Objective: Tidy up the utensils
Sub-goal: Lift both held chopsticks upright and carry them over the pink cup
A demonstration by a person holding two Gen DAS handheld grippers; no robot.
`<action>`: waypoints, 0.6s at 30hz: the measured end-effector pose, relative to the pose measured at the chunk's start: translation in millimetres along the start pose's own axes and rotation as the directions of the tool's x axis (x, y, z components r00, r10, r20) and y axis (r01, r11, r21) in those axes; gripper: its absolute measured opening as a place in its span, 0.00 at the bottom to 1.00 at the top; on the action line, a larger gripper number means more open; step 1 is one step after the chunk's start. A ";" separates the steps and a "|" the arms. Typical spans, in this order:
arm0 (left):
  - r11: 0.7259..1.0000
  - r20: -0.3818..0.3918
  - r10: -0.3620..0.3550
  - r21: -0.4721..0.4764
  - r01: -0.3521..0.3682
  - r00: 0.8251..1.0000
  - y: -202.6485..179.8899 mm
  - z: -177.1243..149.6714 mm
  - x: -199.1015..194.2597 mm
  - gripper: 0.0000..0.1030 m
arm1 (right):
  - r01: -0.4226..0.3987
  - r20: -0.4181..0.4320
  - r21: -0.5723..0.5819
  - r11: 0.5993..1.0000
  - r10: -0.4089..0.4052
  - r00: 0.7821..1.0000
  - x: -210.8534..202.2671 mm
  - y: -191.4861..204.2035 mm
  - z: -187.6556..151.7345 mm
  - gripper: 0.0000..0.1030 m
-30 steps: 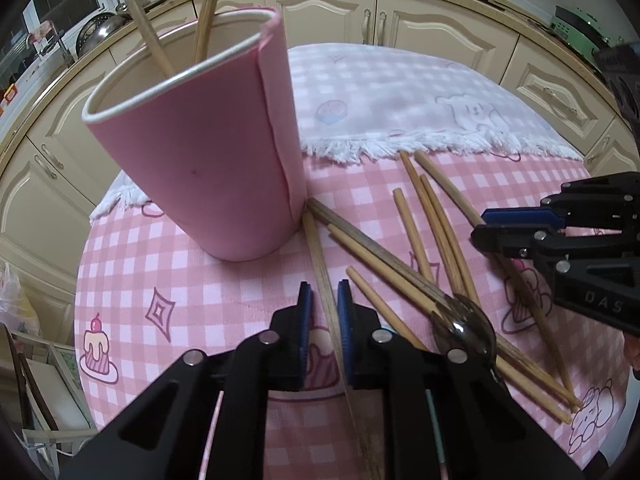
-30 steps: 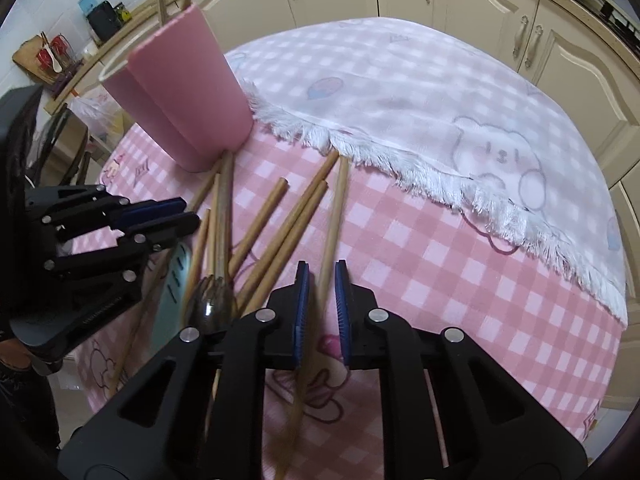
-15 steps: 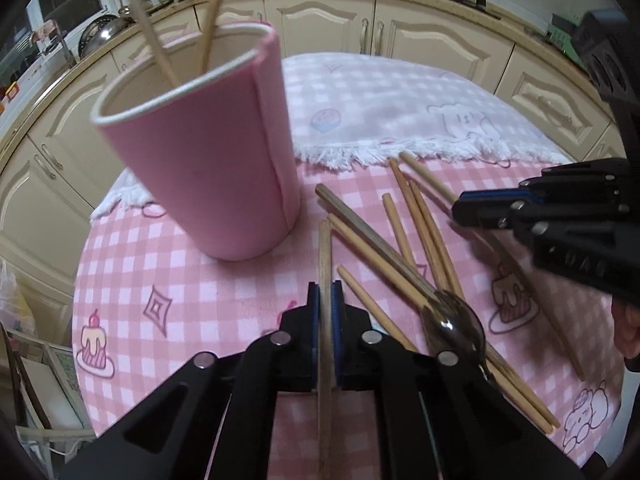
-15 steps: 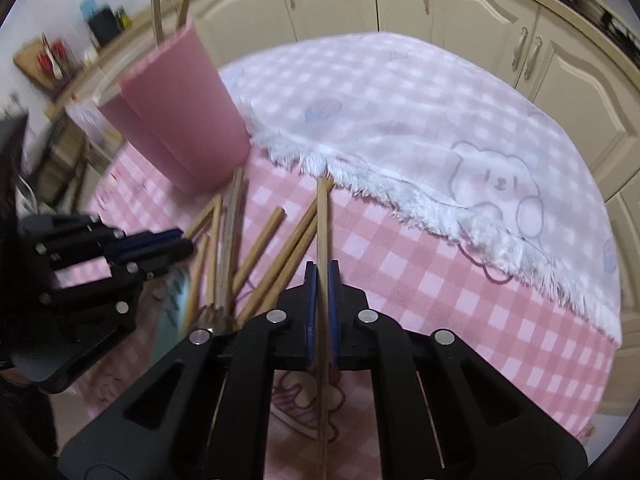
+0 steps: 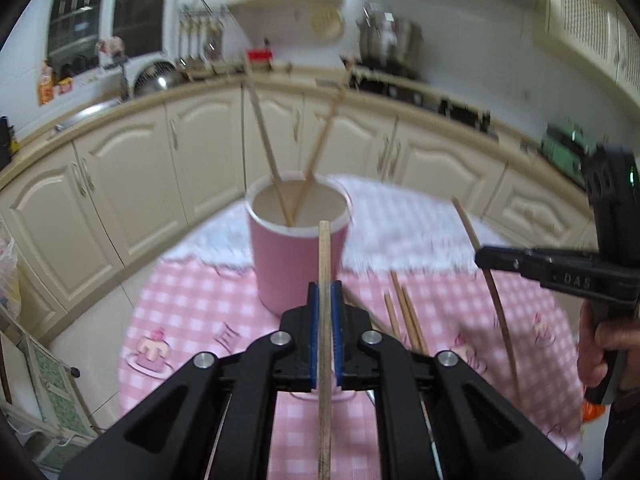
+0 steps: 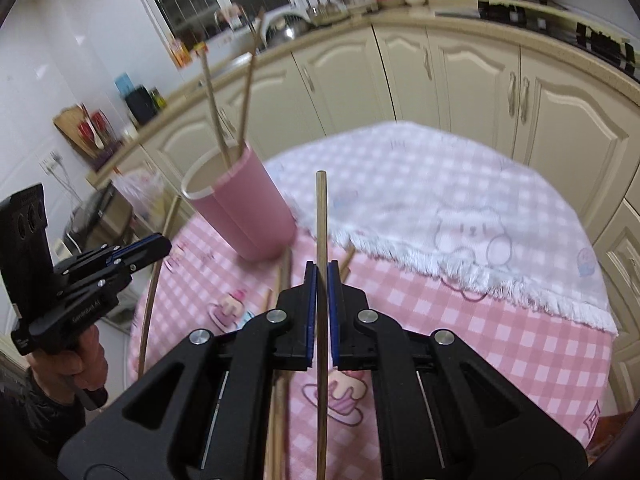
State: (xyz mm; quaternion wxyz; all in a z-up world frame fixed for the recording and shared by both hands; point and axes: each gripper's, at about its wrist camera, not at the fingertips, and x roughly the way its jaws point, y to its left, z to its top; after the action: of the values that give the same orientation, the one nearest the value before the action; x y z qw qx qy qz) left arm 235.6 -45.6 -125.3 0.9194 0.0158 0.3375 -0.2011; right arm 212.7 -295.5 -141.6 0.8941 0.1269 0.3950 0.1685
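Above pink-checked tablecloth (image 5: 192,304), both grippers' pads (image 5: 313,332) clamp one chopstick (image 5: 325,264) each.

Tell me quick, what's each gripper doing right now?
Left gripper: jaws shut on a chopstick.
Right gripper: jaws shut on another chopstick.

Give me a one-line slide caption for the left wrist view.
Left gripper shut on a chopstick, aimed at the pink cup holding two more.
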 end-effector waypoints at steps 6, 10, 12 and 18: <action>0.996 0.164 0.013 -0.087 0.001 0.986 10.2 17.8 -33.0 0.05 | -0.025 0.095 -0.004 1.000 0.025 0.995 -18.9 7.6 10.5 0.06; 0.994 0.259 0.030 -0.114 0.000 0.965 9.0 29.0 -50.8 0.05 | -0.032 0.143 -0.014 0.999 0.034 0.989 -30.0 14.1 16.9 0.06; 0.993 0.286 0.036 -0.119 -0.002 0.957 8.5 34.4 -57.3 0.05 | -0.035 0.170 -0.018 0.999 0.038 0.985 -35.6 18.3 21.4 0.06; 0.991 0.357 0.052 -0.131 -0.005 0.933 5.2 51.6 -69.2 0.05 | -0.042 0.245 -0.047 0.998 0.052 0.968 -51.4 34.6 40.1 0.06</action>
State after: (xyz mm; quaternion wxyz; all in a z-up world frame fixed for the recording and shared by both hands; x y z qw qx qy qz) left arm 221.5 -24.5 -42.6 0.9675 -0.0757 0.1756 -0.1653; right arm 203.3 -288.3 -68.8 0.9344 0.1377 0.2743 0.1808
